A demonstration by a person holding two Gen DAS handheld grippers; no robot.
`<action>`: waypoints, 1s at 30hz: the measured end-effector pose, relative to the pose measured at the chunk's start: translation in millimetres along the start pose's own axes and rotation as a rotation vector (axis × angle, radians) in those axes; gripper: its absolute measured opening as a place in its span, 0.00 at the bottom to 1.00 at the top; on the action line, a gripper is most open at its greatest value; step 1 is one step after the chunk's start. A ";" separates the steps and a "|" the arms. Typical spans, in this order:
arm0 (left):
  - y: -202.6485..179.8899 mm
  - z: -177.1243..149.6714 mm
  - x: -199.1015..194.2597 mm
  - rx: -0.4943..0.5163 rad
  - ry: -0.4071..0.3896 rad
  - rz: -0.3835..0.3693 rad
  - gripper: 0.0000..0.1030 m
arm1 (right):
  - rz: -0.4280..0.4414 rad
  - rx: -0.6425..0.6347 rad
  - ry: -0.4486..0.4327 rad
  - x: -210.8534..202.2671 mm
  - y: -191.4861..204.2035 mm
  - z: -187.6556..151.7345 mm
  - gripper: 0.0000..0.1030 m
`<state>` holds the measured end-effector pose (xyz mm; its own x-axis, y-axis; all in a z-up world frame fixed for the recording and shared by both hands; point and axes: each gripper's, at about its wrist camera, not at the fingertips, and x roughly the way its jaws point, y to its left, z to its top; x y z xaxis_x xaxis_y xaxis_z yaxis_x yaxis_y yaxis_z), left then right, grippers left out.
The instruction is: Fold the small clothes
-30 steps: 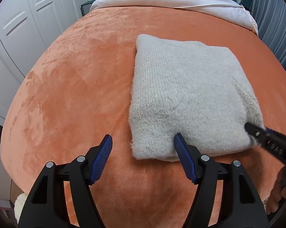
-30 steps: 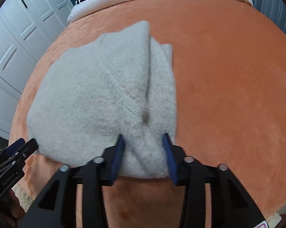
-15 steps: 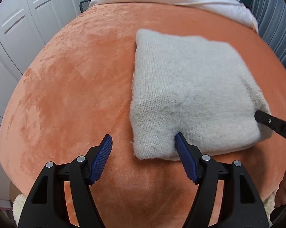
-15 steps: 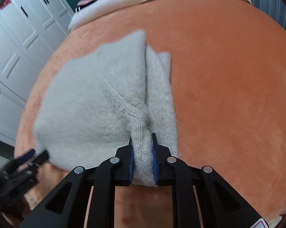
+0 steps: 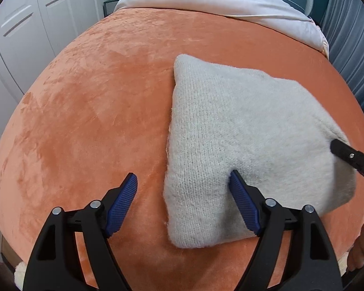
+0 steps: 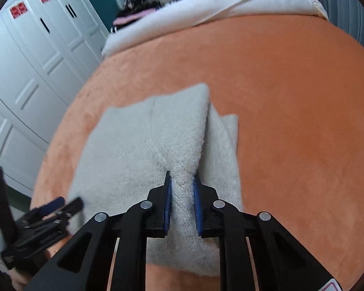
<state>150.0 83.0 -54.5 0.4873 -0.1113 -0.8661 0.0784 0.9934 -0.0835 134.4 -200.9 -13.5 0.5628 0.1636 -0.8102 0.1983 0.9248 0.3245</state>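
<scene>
A folded light grey knitted sweater (image 5: 242, 140) lies on the orange velvet bed cover (image 5: 89, 101). My left gripper (image 5: 183, 191) is open at the sweater's near left corner, its right finger pressing on the knit, its left finger over bare cover. My right gripper (image 6: 182, 185) is shut on a raised fold of the sweater (image 6: 157, 140) at its near edge, lifting that side. The right gripper's tip shows at the right edge of the left wrist view (image 5: 346, 154). The left gripper shows blurred at the lower left of the right wrist view (image 6: 58, 206).
A white duvet (image 5: 218, 2) with dark clothes on it lies at the far end of the bed. White wardrobe doors (image 5: 24, 24) stand on the left. A blue-grey curtain (image 5: 351, 29) hangs on the right. The bed's near edge is just below the grippers.
My right gripper has shut on the sweater's near edge and raised it. The sweater's right side has lifted and shifted. My left gripper stays open at the near left corner.
</scene>
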 end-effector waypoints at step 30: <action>-42.4 -61.5 -53.5 0.098 -0.035 0.049 0.75 | -0.145 -0.036 -0.006 -55.0 1.7 -95.8 0.31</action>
<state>67.1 48.4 -35.0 0.5229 -0.0653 -0.8499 0.1373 0.9905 0.0084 26.9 -175.4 -15.1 0.5349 0.0259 -0.8445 0.2489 0.9503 0.1868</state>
